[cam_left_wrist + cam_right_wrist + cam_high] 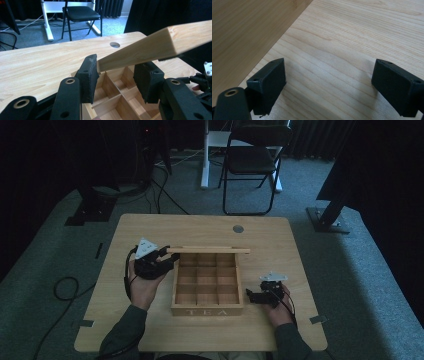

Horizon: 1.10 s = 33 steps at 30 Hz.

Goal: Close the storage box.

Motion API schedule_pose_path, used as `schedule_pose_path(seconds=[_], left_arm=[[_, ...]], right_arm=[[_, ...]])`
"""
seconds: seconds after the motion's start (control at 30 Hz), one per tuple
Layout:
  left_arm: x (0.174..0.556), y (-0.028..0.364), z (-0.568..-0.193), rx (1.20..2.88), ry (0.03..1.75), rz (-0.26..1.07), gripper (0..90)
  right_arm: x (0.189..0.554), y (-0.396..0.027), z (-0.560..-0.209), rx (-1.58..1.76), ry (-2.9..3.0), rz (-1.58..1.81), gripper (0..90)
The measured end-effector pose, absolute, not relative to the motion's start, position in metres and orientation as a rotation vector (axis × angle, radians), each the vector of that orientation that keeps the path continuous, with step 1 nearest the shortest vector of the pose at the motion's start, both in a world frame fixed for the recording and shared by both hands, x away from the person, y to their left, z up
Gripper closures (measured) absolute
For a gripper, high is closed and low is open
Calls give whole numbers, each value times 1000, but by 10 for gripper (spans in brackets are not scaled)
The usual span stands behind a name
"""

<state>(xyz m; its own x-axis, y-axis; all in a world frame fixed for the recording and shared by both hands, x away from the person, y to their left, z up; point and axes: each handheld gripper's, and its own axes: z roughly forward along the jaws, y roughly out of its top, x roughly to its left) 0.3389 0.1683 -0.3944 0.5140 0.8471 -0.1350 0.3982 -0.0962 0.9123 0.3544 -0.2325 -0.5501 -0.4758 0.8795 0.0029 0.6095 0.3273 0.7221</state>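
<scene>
High view puts the person's right gripper [256, 295] nearest, low on the table [150, 330] just beside the right wall of the wooden tea box [207, 310]; in the right gripper view its jaws stand wide apart with bare tabletop between them and nothing held. Beside it the box sits mid-table, its nine compartments looking empty and the word TEA on its near face. Farther back, the lid [209, 250] stands raised on its hinge along the box's far edge. The left gripper [167, 259] is at the lid's left end; in the left gripper view the lid [160, 47] slants up between the two pads, the left pad [88, 75] touching its edge and the other standing just clear, so the jaws are loosely open around the lid rather than clamped on it. Beyond the table a folding chair [252, 157] stands on the carpet. The risk, as I judge it, is that the lid is barely supported: if it is not past its balance point it could drop shut onto the box, or the gripper pulling away could catch the edge and drag the box across the table, since the right gripper is not bracing it.
</scene>
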Motion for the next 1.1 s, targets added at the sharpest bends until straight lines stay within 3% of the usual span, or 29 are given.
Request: schedule_pose_path(seconds=[1.1], left_arm=[[312, 166, -416, 1726, 1060, 512, 458]], right_arm=[[354, -232, -550, 1322, 2207, 946, 116]])
